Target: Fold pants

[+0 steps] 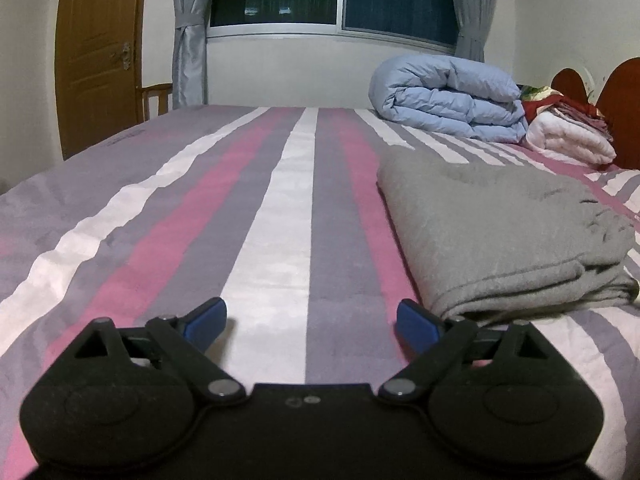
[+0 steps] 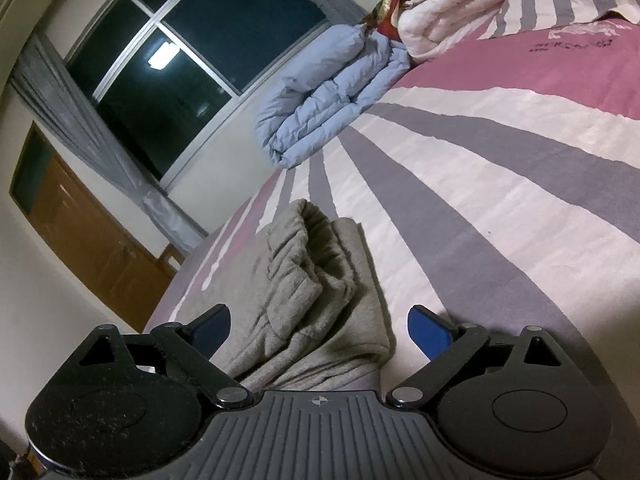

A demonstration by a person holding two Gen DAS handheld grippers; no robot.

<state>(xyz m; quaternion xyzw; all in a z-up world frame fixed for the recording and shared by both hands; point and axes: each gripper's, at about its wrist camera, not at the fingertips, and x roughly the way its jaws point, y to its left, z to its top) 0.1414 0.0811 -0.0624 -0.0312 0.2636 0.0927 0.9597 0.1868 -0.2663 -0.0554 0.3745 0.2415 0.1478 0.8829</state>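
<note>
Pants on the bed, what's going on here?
A person is folding grey pants on a striped bed with a gripper in each hand. The pants lie in a folded stack. Both the left gripper and the right gripper are open and hold nothing. The left points at bare sheet beside the pants; the right has the stack's near end between its fingers, unclamped.

Both grippers are matte black with blue pads on the fingertips. The left gripper (image 1: 311, 322) has two round housings, triangular cut-outs in its finger links, silver pivot screws and a smooth flat centre plate. The right gripper (image 2: 319, 330) has the same build, but its grey centre plate is ribbed, bears a small crosshair mark, and looks dusty.
</note>
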